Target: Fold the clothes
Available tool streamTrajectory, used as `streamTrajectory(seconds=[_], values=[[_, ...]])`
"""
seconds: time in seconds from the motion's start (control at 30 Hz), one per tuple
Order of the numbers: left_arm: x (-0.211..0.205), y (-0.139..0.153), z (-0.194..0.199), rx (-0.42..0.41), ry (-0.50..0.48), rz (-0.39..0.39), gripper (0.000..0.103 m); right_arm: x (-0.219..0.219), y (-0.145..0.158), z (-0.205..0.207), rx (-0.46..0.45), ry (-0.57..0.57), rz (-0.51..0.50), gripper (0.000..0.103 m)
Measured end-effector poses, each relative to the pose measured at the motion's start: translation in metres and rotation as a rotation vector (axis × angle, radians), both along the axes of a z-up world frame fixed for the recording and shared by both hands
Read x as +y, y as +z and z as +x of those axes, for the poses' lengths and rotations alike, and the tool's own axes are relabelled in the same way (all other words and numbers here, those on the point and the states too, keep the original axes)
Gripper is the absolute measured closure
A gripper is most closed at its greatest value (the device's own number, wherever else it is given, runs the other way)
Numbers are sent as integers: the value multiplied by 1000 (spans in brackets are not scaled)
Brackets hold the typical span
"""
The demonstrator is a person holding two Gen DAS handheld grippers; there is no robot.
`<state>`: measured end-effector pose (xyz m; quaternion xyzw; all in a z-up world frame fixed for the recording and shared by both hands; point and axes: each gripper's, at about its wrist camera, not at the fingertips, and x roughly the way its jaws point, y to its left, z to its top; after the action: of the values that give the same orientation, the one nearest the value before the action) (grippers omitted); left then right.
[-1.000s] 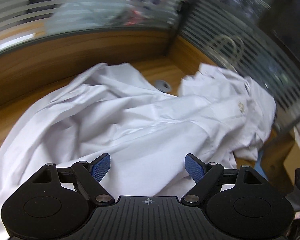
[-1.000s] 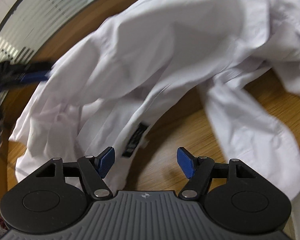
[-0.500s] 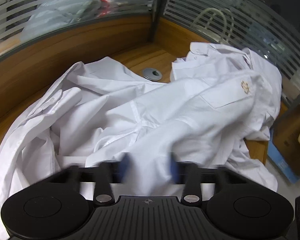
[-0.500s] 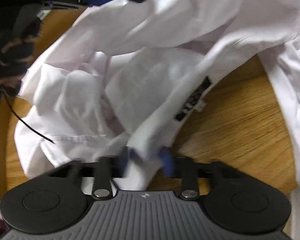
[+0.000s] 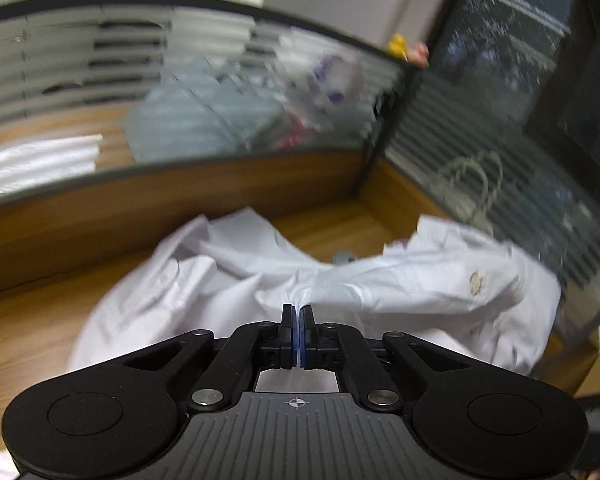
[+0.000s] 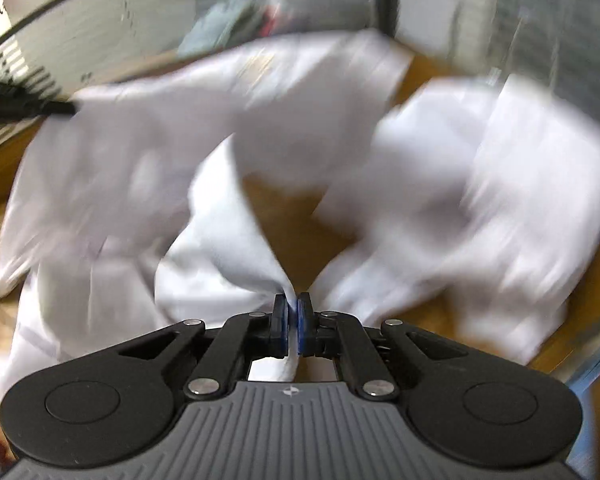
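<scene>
White crumpled cotton shirt pinched in both black claws.

Black two-finger left gripper with blue-padded fingers pinched together on a fold of crumpled white cotton shirt, shirt spread over light wooden surface, small gold emblem on its chest, striped frosted glass partition behind

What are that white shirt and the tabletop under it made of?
White shirt: thin woven fabric, probably cotton or a blend; matte, and it creases and bunches where pinched. Tabletop: wood or wood-look laminate, with visible grain and a smooth, slightly glossy finish.
</scene>
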<state>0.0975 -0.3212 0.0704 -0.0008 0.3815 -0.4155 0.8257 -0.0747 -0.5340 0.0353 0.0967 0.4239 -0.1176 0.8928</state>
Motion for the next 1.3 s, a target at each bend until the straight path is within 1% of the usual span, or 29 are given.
streamTrajectory(seconds=[0.13, 0.23, 0.3, 0.4, 0.47, 0.53, 0.63, 0.73, 0.83, 0.97, 1.0, 1.03, 1.07, 1.13, 1.2, 1.27, 1.3], values=[[19, 19, 9, 15, 74, -57, 100, -22, 52, 10, -105, -23, -138, 98], [42, 32, 16, 3, 147, -96, 100, -37, 94, 14, -195, -16, -204, 98], [63, 42, 22, -11, 207, -118, 100, -43, 120, 15, -240, 22, -205, 98], [101, 51, 30, -32, 306, -125, 100, -40, 145, 22, -274, 120, -152, 98], [128, 54, 35, -43, 374, -120, 100, -33, 152, 27, -280, 207, -80, 98], [156, 52, 39, -43, 444, -106, 100, -22, 153, 32, -272, 303, -21, 98], [195, 41, 42, -18, 544, -71, 100, -3, 148, 43, -246, 433, 87, 98], [231, 25, 39, 11, 628, -24, 100, 34, 130, 63, -203, 543, 212, 98], [260, 3, 33, 68, 702, 16, 100, 79, 101, 77, -126, 650, 333, 98], [283, -29, 26, 125, 747, 79, 99, 122, 56, 98, -1, 757, 457, 98], [287, -38, 23, 139, 751, 94, 99, 133, 42, 103, 37, 775, 471, 98], [291, -47, 19, 154, 756, 108, 99, 142, 26, 116, 74, 791, 466, 98], [292, -55, 17, 168, 754, 118, 99, 153, 15, 119, 106, 810, 458, 98], [293, -69, 11, 178, 736, 129, 98, 175, -9, 121, 164, 847, 432, 98], [291, -78, 5, 167, 719, 156, 96, 191, -28, 126, 207, 876, 399, 98], [289, -84, -2, 150, 698, 183, 86, 197, -41, 130, 241, 884, 378, 98], [287, -85, -5, 136, 686, 195, 69, 198, -47, 132, 254, 885, 371, 98]])
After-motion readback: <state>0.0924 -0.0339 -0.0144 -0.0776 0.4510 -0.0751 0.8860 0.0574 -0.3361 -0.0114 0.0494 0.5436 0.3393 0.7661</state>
